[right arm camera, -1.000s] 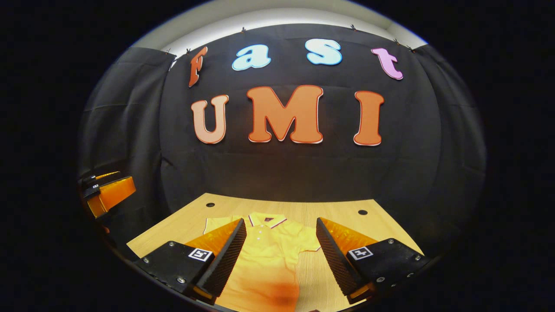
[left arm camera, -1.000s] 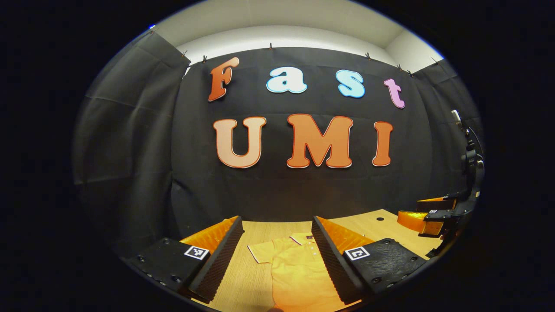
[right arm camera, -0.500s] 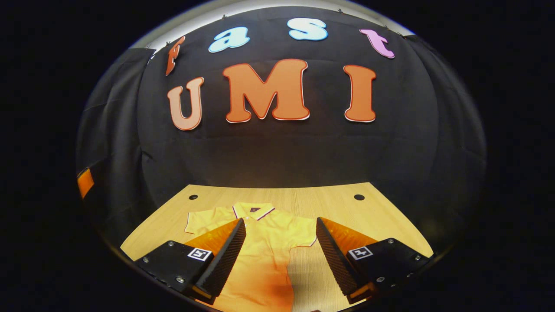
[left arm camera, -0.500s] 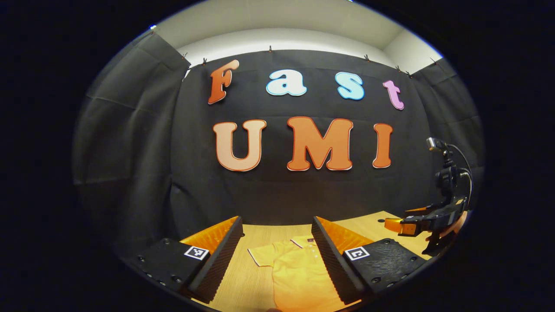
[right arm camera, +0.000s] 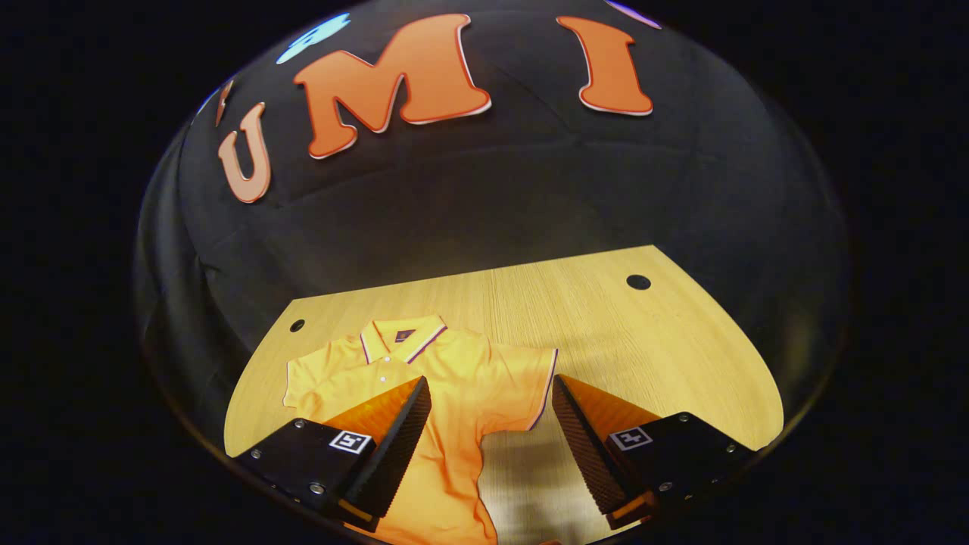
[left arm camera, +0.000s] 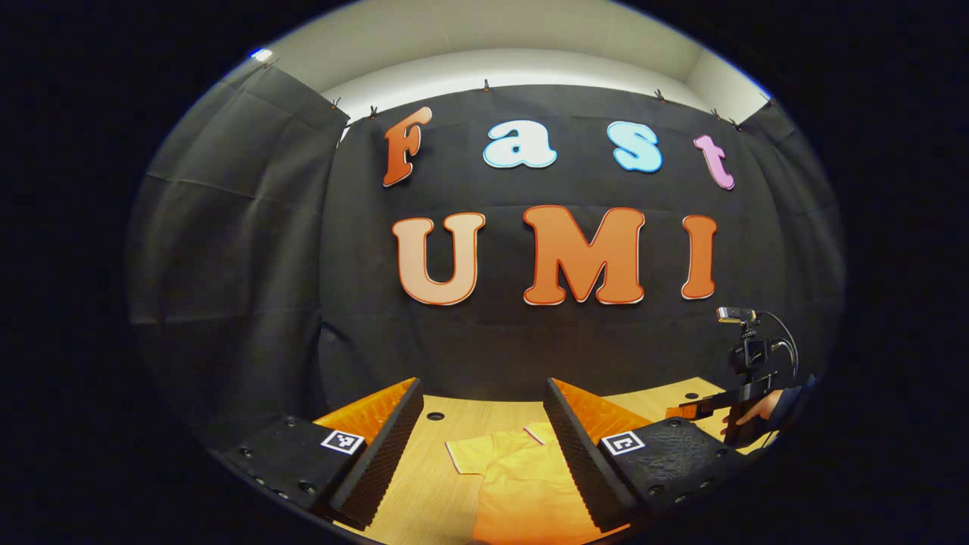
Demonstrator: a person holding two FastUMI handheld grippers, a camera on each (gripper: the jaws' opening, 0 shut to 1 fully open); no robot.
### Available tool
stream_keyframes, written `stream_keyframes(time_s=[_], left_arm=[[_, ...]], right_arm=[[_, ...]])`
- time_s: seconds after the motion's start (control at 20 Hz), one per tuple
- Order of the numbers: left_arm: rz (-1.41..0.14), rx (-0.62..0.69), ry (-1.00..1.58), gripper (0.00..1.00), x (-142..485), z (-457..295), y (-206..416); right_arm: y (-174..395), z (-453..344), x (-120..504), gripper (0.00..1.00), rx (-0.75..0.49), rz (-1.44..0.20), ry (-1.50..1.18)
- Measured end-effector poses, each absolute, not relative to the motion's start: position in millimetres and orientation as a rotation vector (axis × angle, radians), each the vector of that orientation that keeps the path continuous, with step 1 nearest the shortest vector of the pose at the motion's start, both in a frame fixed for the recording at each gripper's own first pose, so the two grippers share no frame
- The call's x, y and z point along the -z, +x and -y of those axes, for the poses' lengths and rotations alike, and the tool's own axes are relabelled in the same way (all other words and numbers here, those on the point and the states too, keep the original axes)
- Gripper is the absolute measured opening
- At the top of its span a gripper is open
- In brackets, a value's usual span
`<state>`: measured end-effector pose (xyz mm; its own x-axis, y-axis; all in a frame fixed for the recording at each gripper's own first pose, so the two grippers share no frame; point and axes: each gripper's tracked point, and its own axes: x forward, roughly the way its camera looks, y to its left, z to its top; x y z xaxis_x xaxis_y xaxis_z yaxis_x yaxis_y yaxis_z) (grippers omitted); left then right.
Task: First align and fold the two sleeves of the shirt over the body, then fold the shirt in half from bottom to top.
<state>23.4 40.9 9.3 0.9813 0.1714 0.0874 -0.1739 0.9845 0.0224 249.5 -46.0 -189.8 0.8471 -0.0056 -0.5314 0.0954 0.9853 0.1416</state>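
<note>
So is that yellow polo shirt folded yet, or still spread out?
Spread out. The polo shirt lies flat on the wooden table, both short sleeves sticking out sideways, collar showing.

I read this as a recording booth: pleated black cloth wall (left arm camera: 227, 250) clipped up on three sides around a pale wood-grain table (right arm camera: 606, 333) with round cable holes.

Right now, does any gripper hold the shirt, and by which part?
No. The left gripper and the right gripper are open above the shirt, which lies flat on the table.
</note>
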Motion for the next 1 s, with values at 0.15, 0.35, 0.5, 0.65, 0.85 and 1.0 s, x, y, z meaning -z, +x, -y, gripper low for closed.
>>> stream_keyframes(time_s=[0.15,0.35,0.5,0.65,0.85,1.0], left_arm=[[0.039,-0.223,0.026,0.98,5,-38,22],[-0.021,-0.296,0.028,0.98,21,-43,17],[-0.055,-0.343,0.025,0.98,31,-49,13],[-0.091,-0.371,0.026,0.98,41,-51,13],[-0.137,-0.375,0.015,0.98,54,-47,18],[-0.154,-0.376,0.024,0.98,56,-45,22]], right_arm=[[273,56,220,0.96,0.067,-0.647,0.162],[299,61,244,0.95,0.053,-0.746,0.144],[314,66,259,0.92,0.05,-0.824,0.126],[320,67,275,0.88,0.024,-0.93,0.116],[324,75,306,0.81,0.028,-1.076,0.073],[326,76,320,0.81,0.027,-1.177,0.087]])
